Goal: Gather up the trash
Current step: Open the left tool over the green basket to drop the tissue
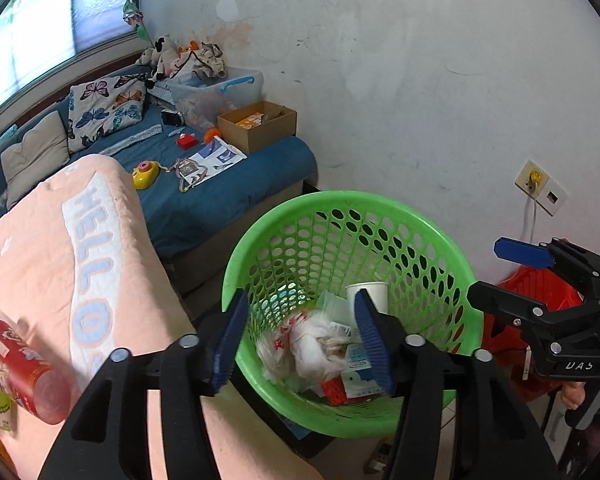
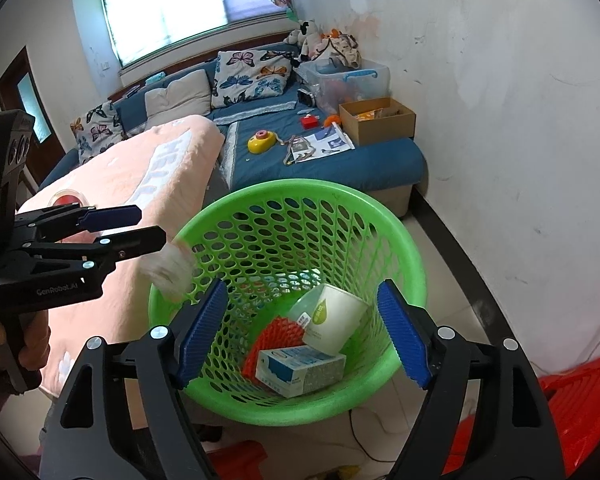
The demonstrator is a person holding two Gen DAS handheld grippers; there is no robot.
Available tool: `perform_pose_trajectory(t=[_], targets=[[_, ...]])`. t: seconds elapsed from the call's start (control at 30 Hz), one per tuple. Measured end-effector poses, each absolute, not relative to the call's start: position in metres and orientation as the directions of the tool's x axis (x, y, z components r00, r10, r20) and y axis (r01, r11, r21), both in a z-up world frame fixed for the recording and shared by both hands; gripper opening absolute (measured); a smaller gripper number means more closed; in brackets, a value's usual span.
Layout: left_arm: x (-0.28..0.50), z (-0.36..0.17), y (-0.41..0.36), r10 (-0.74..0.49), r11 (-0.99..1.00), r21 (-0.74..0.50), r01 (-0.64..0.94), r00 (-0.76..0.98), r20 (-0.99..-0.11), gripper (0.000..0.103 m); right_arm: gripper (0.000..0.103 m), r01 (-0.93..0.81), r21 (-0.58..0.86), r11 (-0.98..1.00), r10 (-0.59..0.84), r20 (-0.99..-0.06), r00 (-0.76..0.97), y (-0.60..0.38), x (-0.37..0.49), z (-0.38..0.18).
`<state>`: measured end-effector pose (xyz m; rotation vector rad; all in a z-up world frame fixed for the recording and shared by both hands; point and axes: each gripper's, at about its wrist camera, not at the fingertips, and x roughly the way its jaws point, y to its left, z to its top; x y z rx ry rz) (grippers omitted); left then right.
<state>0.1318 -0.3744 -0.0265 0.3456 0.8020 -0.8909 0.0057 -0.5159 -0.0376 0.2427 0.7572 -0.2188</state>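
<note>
We see a home's living room: a long blue fabric sofa (image 2: 324, 168) with butterfly-print cushions (image 2: 252, 78), soft toys (image 2: 320, 42), and a wide window (image 2: 168, 0) behind.

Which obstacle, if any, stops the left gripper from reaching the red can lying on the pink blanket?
Probably none. The red can lies uncovered on the pink blanket, just left of the left gripper, whose jaws stand open and empty over the green basket. A short sideways swing should do.
</note>
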Motion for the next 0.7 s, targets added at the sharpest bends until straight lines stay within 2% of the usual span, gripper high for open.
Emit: perform_pose_trajectory(t=[0.13,0.7], targets=[[0.131,-0.025,-0.369,-0.569,0.599,-0.060,0.798,0.372,-0.733,0.066,0.077,0.280,0.142,0.949,-0.105,-0.696,0.710,-0.514,0.006,-0.038],[0.134,-0.010,-0.300,-0.511,0.696,-0.015,0.718,0.481,-0.713,0.066,0.081,0.190,0.131,0.973,-0.051,-0.679,0.732,-0.473,0.028,-0.029]])
